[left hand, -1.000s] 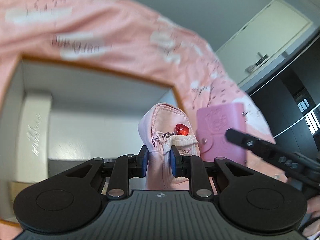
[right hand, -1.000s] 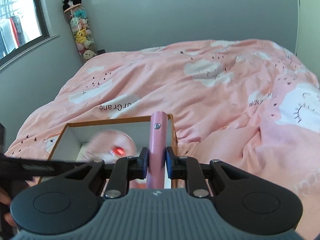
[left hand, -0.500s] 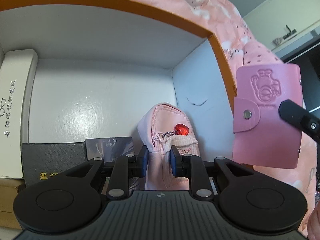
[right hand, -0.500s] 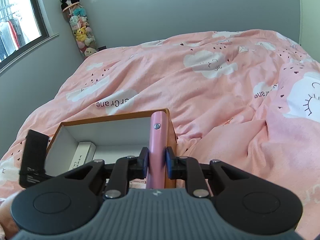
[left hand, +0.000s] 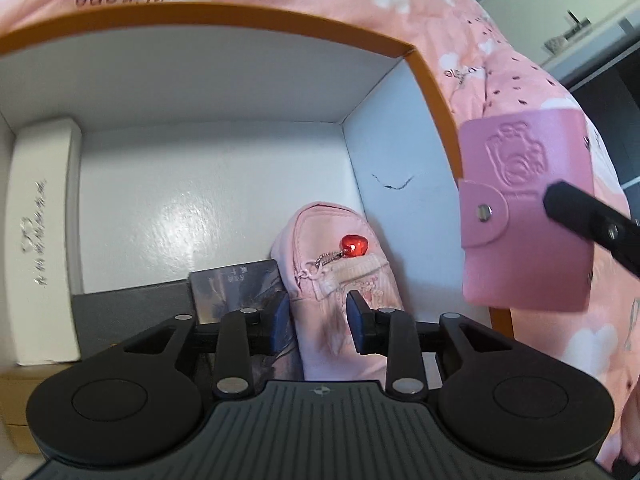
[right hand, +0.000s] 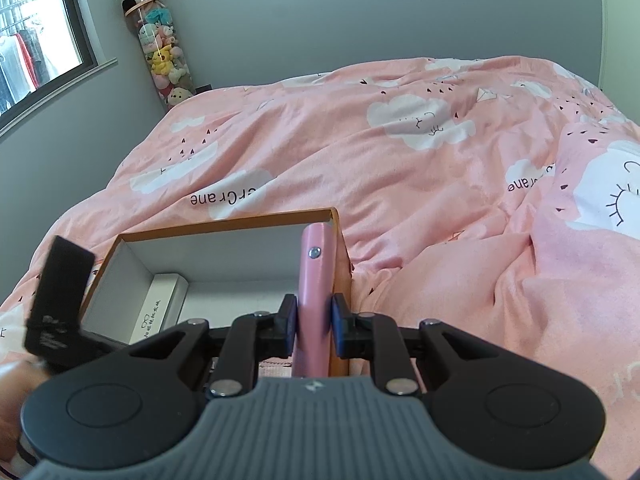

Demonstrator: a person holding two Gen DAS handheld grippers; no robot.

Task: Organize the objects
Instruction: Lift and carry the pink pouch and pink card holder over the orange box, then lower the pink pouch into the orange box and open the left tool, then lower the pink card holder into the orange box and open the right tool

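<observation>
An open box with an orange rim [left hand: 240, 28] and white inside lies on the bed. A pale pink zip pouch [left hand: 332, 256] with a red heart charm [left hand: 354, 244] rests in its near right corner. My left gripper [left hand: 318, 320] is down inside the box with the pouch between its jaws; they are opening and the pads look just off the fabric. A pink snap-button card wallet [left hand: 520, 220] hangs over the box's right wall. My right gripper [right hand: 314, 328] is shut on this wallet [right hand: 316, 280], seen edge-on above the box rim [right hand: 224, 222].
A long white case [left hand: 40, 240] lies along the box's left wall. A black booklet [left hand: 132, 312] and a dark card [left hand: 236, 292] sit at its near side. The pink cloud-print duvet [right hand: 400, 168] surrounds the box. A tube of plush toys [right hand: 160, 48] stands in the far corner.
My left gripper has tipped down and sunk into the box with the pouch, and its jaws have spread apart. The right gripper holds the wallet almost still beside the box.
</observation>
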